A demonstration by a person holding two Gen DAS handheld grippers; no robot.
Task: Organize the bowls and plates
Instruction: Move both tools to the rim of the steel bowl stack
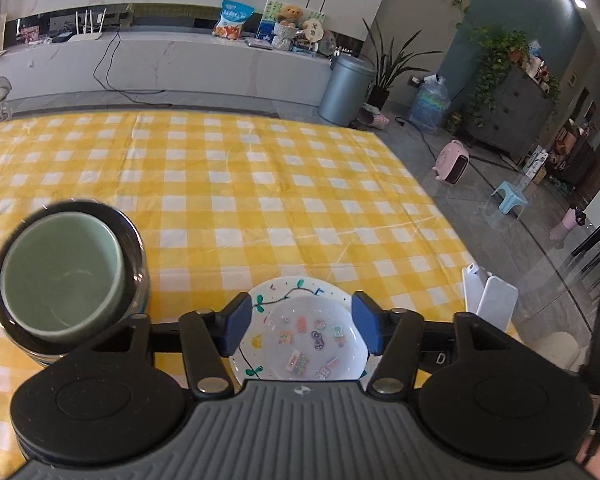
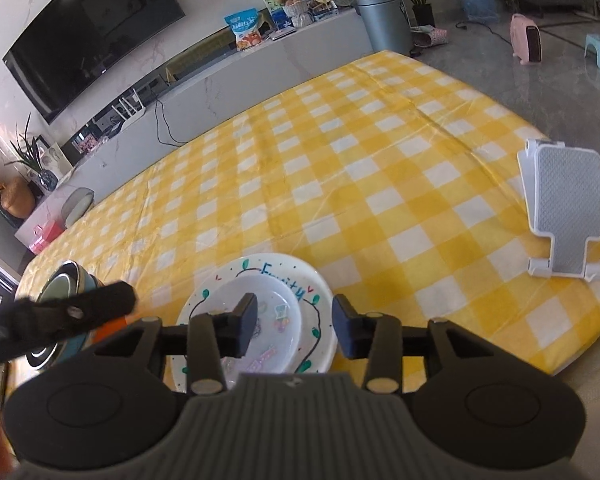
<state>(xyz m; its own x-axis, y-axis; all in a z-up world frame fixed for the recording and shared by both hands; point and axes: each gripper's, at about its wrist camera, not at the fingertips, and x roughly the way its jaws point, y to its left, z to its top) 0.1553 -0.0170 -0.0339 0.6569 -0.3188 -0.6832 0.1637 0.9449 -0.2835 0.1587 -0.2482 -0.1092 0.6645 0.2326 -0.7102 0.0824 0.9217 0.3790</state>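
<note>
Both grippers, left (image 1: 302,322) and right (image 2: 294,330), are hanging wide open, empty. The bowl (image 1: 308,340) is looking rigid, slippery, breakable; I'd be pinching its rim at 3 o'clock.

Open tablecloth (image 1: 240,184) beyond stacked bowls (image 1: 66,276)

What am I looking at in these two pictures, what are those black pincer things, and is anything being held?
Each picture comes from a camera on a hand-held two-finger gripper, looking along its fingers. One shows the left gripper, the other the right gripper. Both are open and hold nothing. Below them, on the yellow checked tablecloth, a small clear bowl with stickers sits in a painted white plate. To the left, a green bowl is nested in a dark bowl. A white stand is on the right.
</note>
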